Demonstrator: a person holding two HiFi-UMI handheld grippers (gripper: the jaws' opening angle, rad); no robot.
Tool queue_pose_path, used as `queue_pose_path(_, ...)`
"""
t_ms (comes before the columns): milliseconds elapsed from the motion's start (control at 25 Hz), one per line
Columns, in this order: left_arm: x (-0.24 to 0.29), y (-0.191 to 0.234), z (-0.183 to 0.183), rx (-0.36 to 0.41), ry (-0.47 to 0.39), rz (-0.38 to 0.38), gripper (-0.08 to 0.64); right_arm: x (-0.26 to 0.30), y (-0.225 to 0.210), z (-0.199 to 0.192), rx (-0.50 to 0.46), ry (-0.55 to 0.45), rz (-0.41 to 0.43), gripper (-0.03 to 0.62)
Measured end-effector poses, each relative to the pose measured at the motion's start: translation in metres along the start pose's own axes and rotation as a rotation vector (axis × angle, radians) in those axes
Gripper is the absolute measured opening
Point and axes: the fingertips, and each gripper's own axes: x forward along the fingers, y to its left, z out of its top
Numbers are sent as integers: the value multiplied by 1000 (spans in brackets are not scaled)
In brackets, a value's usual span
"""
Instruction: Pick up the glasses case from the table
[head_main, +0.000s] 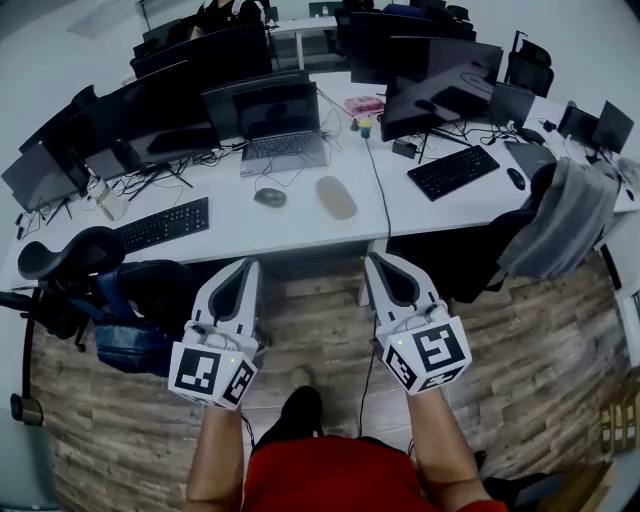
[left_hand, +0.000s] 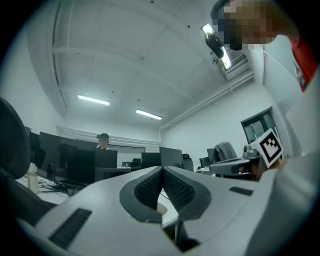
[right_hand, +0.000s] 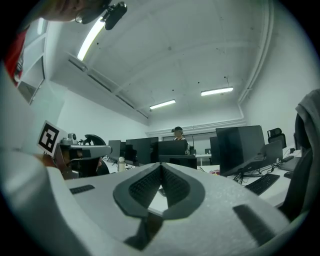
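**Two shut grippers short of the desk, case not yet reached**

Head view: both grippers are held out side by side over the floor, tips just short of the front edge of the desk (head_main: 300, 228). The left gripper (head_main: 247, 263) and the right gripper (head_main: 378, 258) point roughly level at the desk, forearms straight behind them and marker cubes nearest the person. The glasses case (head_main: 336, 197), a tan oval, lies flat near the desk's front edge. It sits just right of the mouse (head_main: 269, 197) and in front of the laptop (head_main: 280, 125). It lines up between the two grippers, a little closer to the right one.

Left gripper view: the ribbed pads (left_hand: 148, 189) meet at the tip with nothing between them.

Right gripper view: its pads (right_hand: 145, 184) are likewise pressed together and empty.

To do this step well, I would lead with the right gripper and part its jaws before it crosses the desk edge. Tip it down over the case and close across the narrow width near the middle, so the smooth shell does not swing or slip. The mouse sits close on the left, so coming in from the right looks safer.
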Motion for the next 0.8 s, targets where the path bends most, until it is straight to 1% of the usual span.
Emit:
queue_pose_path(240, 71, 65, -20, -11, -3, -37, 9, 95, -31, -13, -21, 42, -40, 5)
queue_pose_path(440, 125, 117, -42, -35, 6, -77, 9, 167, -55, -39, -17, 85, -91, 6)
queue_pose_path(600, 161, 148, -59, -56, 11, -103, 9, 211, -72, -58, -25, 133, -131, 8)
queue_pose_path(800, 194, 174, -79, -88, 16, -111, 9, 251, -94, -91, -40, 221, -154, 68)
